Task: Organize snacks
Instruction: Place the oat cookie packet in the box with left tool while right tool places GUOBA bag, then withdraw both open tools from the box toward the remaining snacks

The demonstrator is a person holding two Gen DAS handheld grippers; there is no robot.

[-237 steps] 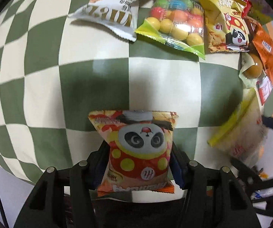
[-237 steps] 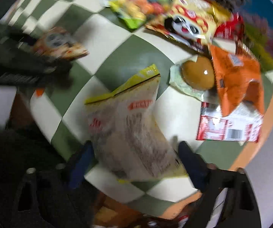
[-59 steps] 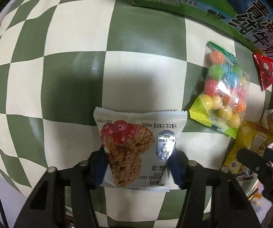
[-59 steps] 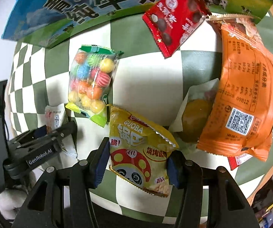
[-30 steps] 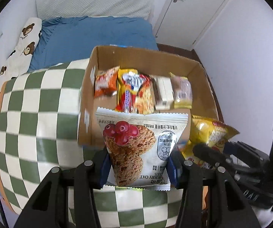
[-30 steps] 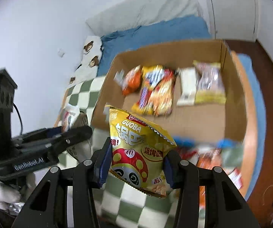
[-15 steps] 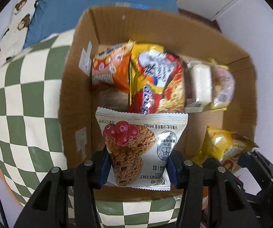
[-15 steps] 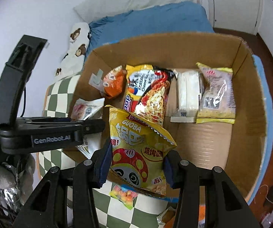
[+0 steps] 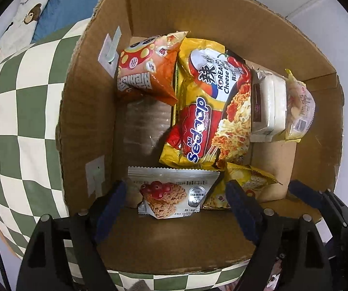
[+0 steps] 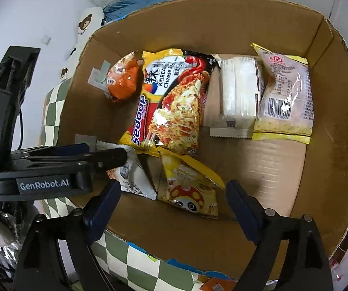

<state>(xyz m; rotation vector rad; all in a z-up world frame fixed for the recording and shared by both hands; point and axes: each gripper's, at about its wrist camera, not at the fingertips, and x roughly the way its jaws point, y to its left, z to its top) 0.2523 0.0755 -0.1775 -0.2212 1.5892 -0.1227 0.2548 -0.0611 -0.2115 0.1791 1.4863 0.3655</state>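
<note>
A cardboard box [image 9: 86,111] [image 10: 331,169] holds several snack packs. The white cranberry oat bar pack [image 9: 171,195] [image 10: 132,177] lies on the box floor near the front wall. The yellow panda chips bag [image 10: 191,191] [image 9: 244,181] lies beside it. My left gripper [image 9: 176,208] is open above the oat pack, jaws wide apart and clear of it. My right gripper [image 10: 171,208] is open above the yellow bag. The left gripper also shows at the left of the right wrist view [image 10: 52,167].
Further in the box lie an orange panda bag [image 9: 147,68], a yellow noodle pack [image 9: 210,111], a white wrapped pack [image 10: 239,97] and a clear-and-yellow pack [image 10: 285,97]. A green checked cloth [image 9: 16,111] covers the table left of the box. A blue bed lies behind.
Both grippers have opened and let go of their packs. The oat bar pack and the yellow chips bag now lie in the box near its front wall.
</note>
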